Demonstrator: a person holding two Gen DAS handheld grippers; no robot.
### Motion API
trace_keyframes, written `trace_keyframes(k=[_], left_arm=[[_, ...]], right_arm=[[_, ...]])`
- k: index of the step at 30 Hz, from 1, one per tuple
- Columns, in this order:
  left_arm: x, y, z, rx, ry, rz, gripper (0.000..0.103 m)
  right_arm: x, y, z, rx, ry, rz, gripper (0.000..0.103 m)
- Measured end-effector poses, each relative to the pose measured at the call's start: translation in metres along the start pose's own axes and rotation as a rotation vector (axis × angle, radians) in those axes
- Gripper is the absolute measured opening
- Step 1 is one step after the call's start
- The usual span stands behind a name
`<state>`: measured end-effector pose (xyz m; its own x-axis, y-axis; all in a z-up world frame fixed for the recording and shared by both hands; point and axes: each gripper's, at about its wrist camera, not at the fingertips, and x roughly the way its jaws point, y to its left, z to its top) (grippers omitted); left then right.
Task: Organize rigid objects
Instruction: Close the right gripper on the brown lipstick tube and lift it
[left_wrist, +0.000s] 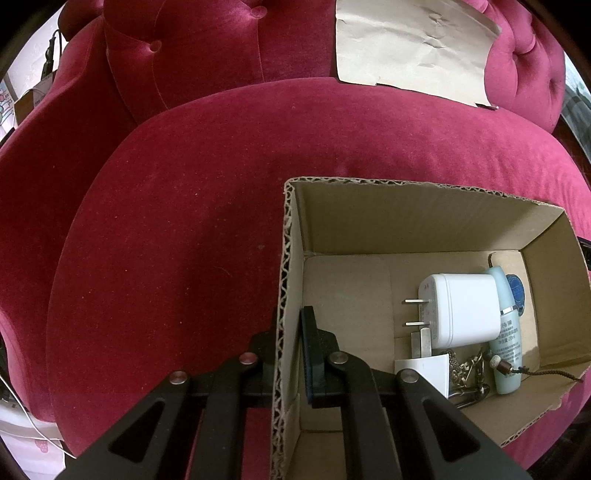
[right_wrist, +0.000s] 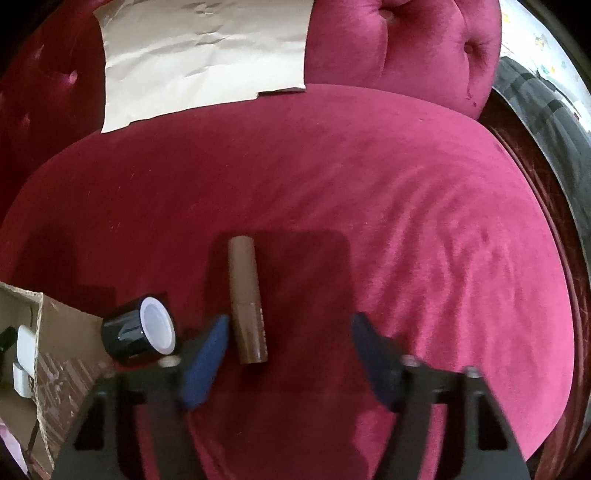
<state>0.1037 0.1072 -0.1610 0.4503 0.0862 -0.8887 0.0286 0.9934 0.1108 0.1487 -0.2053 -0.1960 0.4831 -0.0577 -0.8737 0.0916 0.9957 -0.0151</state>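
Right gripper (right_wrist: 288, 354), jaws apart and empty, straddling the brown tube (right_wrist: 246, 300), which lies on the red cushion (right_wrist: 406, 221) lengthwise along the fingers and just beside the left pad, while the left gripper (left_wrist: 291, 354) is clamped on the cardboard box's (left_wrist: 406, 218) wall.

One cardboard box (left_wrist: 291, 236) sits on the red seat, and in it I count one white plug adapter (left_wrist: 461, 310), one pale blue tube (left_wrist: 508, 343), one blue round thing (left_wrist: 515, 290) and one beaded cord (left_wrist: 517, 369). Outside it lie one brown tube (right_wrist: 247, 306), one black jar (right_wrist: 138, 332) and one sheet of paper (right_wrist: 199, 55)
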Motion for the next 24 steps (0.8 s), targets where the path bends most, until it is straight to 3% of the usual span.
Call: trace_keyframes(k=[1, 3, 5, 24], left_arm=[[0.000, 0.000, 0.000, 0.000, 0.000, 0.000, 0.008], [0.000, 0.000, 0.000, 0.000, 0.000, 0.000, 0.008], [0.000, 0.000, 0.000, 0.000, -0.001, 0.000, 0.008], [0.000, 0.000, 0.000, 0.000, 0.000, 0.000, 0.008]], right_arm=[[0.000, 0.001, 0.000, -0.002, 0.000, 0.007, 0.051], [-0.003, 0.002, -0.001, -0.007, -0.007, 0.020, 0.023], [-0.003, 0.006, 0.000, -0.029, -0.015, 0.027, 0.017], [-0.033, 0.010, -0.001, -0.008, -0.058, 0.032, 0.017]])
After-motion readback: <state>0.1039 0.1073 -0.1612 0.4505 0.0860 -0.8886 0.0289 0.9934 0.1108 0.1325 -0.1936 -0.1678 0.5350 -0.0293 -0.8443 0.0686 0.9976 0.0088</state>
